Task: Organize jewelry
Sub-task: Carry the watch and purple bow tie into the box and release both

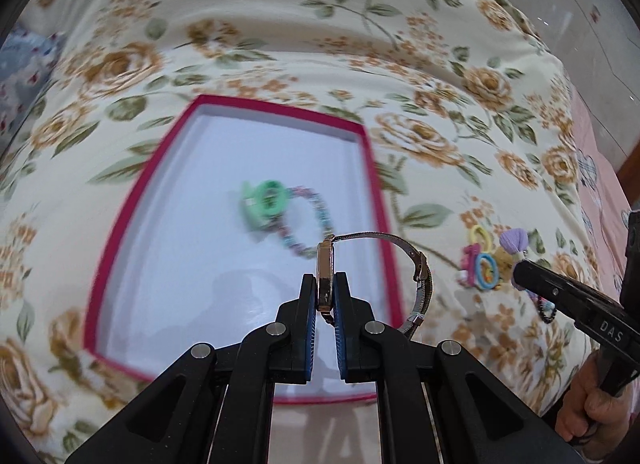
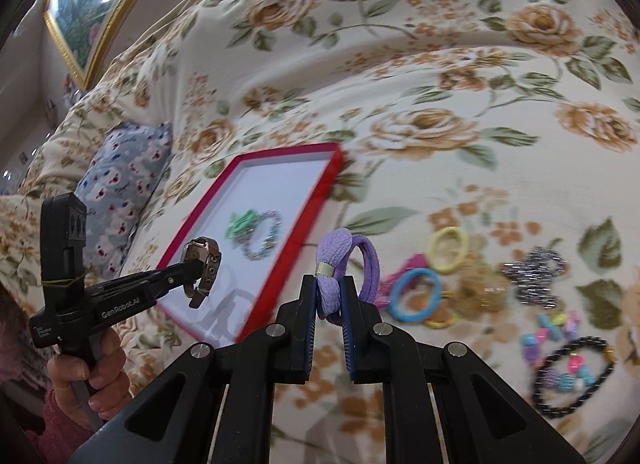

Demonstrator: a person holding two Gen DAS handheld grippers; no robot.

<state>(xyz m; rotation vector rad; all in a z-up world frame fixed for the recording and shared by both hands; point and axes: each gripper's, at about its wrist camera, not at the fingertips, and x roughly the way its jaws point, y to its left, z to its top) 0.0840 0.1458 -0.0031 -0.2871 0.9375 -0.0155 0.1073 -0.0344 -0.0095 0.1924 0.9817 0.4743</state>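
My left gripper point(image 1: 324, 284) is shut on a metal wristwatch point(image 1: 325, 276), gripped edge-on by its case, its mesh band point(image 1: 420, 264) looping out to the right. It hangs over the near right part of the red-rimmed white box point(image 1: 378, 200). In that box lie a green ring-shaped piece point(image 1: 266, 200) and a pastel bead bracelet point(image 1: 308, 220). My right gripper point(image 2: 329, 288) is shut on a purple hair tie point(image 2: 332, 264), over the bedspread just right of the box point(image 2: 320, 192). The right wrist view also shows the left gripper point(image 2: 196, 264) with the watch point(image 2: 202, 268).
A floral bedspread point(image 1: 280, 44) covers the bed. Right of the box lies a pile of hair ties point(image 2: 416, 292), a glittery silver bow point(image 2: 534, 276), coloured beads point(image 2: 552, 328) and a black beaded bracelet point(image 2: 572, 376). A blue patterned pillow point(image 2: 116, 192) lies beyond the box's left side. A hand point(image 2: 92, 376) holds the left gripper's handle.
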